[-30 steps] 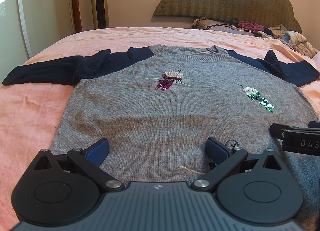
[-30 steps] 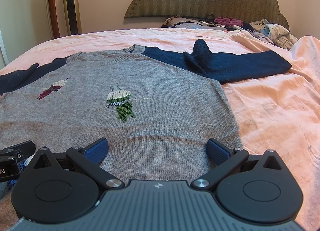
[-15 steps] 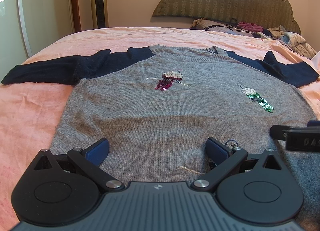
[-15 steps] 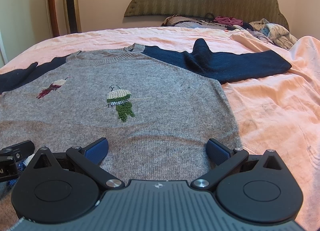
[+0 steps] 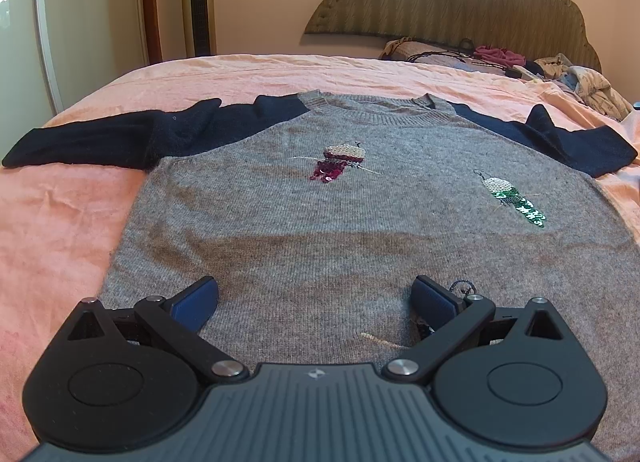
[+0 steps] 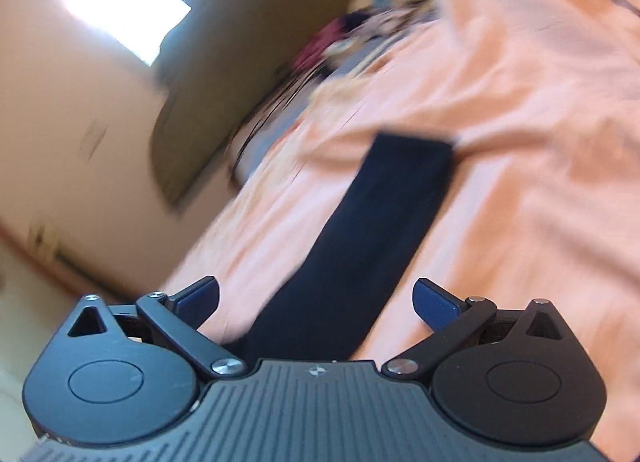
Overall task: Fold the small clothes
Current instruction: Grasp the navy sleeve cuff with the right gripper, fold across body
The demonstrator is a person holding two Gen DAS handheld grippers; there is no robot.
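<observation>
While the grey sweater (image 5: 340, 229) lies flat mid-bed (image 5: 60, 229), its navy right sleeve (image 6: 372, 246) runs lengthwise straight ahead of the right hand-held gripper (image 6: 316, 296), the nearer one; both it and the left hand-held gripper (image 5: 316, 296) are spread, empty.

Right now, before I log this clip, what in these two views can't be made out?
- Right wrist view: motion blur smears the headboard and the clothes pile; no item there is identifiable.
- Right wrist view: the dark sleeve runs under the right gripper, so its near end is hidden.
- Left wrist view: the left gripper covers the sweater hem.
- Left wrist view: the right gripper is outside the frame.
</observation>
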